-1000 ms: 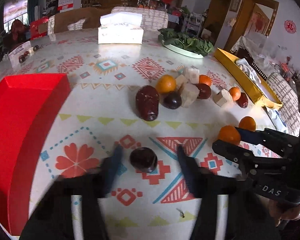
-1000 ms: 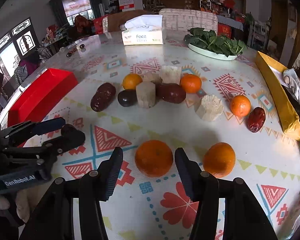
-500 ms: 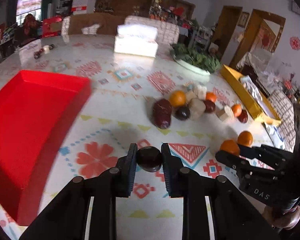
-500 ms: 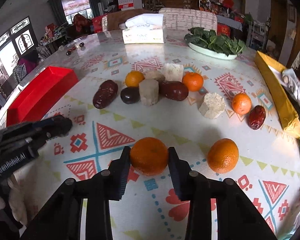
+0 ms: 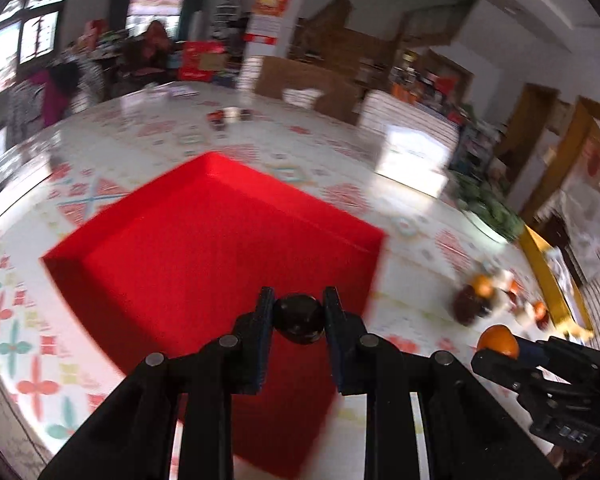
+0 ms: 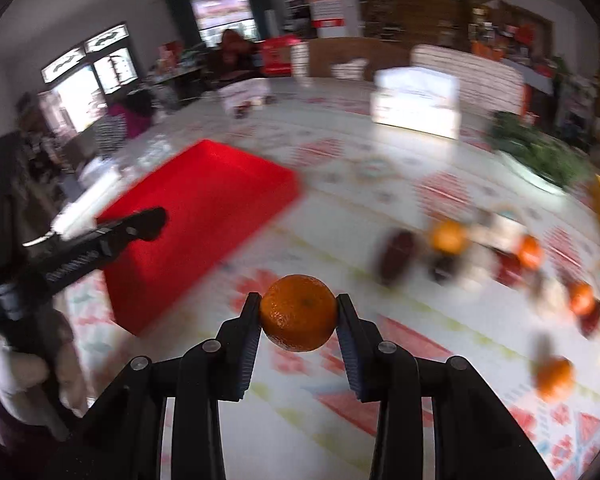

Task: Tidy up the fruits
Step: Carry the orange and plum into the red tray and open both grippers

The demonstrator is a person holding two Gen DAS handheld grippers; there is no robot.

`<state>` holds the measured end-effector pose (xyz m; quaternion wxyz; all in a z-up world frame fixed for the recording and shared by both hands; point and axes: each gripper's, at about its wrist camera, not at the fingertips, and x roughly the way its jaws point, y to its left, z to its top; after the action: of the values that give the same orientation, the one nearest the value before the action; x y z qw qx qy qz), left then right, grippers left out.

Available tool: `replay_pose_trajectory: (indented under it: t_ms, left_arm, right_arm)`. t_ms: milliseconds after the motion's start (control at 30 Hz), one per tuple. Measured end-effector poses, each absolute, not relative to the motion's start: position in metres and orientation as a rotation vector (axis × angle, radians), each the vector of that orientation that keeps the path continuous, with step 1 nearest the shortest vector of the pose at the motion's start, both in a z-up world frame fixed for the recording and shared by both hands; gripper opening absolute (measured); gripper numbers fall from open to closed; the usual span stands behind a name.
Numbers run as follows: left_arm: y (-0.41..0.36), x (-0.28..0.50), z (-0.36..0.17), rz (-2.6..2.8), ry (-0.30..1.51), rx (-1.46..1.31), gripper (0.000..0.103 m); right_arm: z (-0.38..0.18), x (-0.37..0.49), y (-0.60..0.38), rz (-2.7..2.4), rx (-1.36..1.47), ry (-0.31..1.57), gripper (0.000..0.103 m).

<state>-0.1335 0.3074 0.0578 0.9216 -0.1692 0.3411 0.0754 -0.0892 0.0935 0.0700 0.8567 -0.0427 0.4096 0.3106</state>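
My left gripper (image 5: 299, 312) is shut on a dark round plum (image 5: 299, 318) and holds it in the air above the near right part of the red tray (image 5: 204, 256). My right gripper (image 6: 298, 314) is shut on an orange (image 6: 298, 312) and holds it above the patterned tablecloth, to the right of the red tray (image 6: 204, 216). The right gripper with its orange (image 5: 498, 341) also shows at the right of the left wrist view. The left gripper (image 6: 148, 220) shows over the tray in the right wrist view.
A blurred cluster of oranges (image 6: 448, 236), dark fruits (image 6: 396, 256) and pale blocks lies on the table to the right. One loose orange (image 6: 554, 376) lies nearer. A tissue box (image 6: 416, 108), a plate of greens (image 6: 540, 160) and a yellow tray (image 5: 548, 268) stand further back.
Both grippers closed on their fruits, lifted them off the table and swung left toward the red tray. The left gripper now holds the plum over the tray.
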Motion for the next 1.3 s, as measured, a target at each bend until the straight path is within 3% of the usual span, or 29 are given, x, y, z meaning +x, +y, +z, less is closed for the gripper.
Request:
replay_pose_trajectory:
  t_ms: [367, 733, 800, 867, 1233, 1300]
  left_arm:
    - [0.373, -0.13, 0.035, 0.264, 0.747, -0.402, 0.023]
    - [0.371, -0.126, 0.026, 0.257, 0.768, -0.402, 0.025]
    - [0.368, -0.126, 0.028, 0.252, 0.766, -0.401, 0.035]
    - [0.365, -0.128, 0.034, 0.264, 0.749, -0.389, 0.051]
    - [0.36, -0.152, 0.065, 0.243, 0.675, -0.466, 0.064]
    - [0.365, -0.16, 0.072, 0.258, 0.649, -0.506, 0.068]
  right_arm:
    - [0.06, -0.07, 0.223, 0.881, -0.095, 0.913, 0.04]
    - [0.035, -0.07, 0.252, 0.895, -0.158, 0.937, 0.041]
    - [0.04, -0.071, 0.247, 0.888, -0.151, 0.928, 0.051]
    - [0.043, -0.071, 0.244, 0.878, -0.155, 0.909, 0.057]
    - [0.067, -0.095, 0.203, 0.843, -0.122, 0.834, 0.061]
    - [0.072, -0.101, 0.191, 0.826, -0.119, 0.816, 0.067]
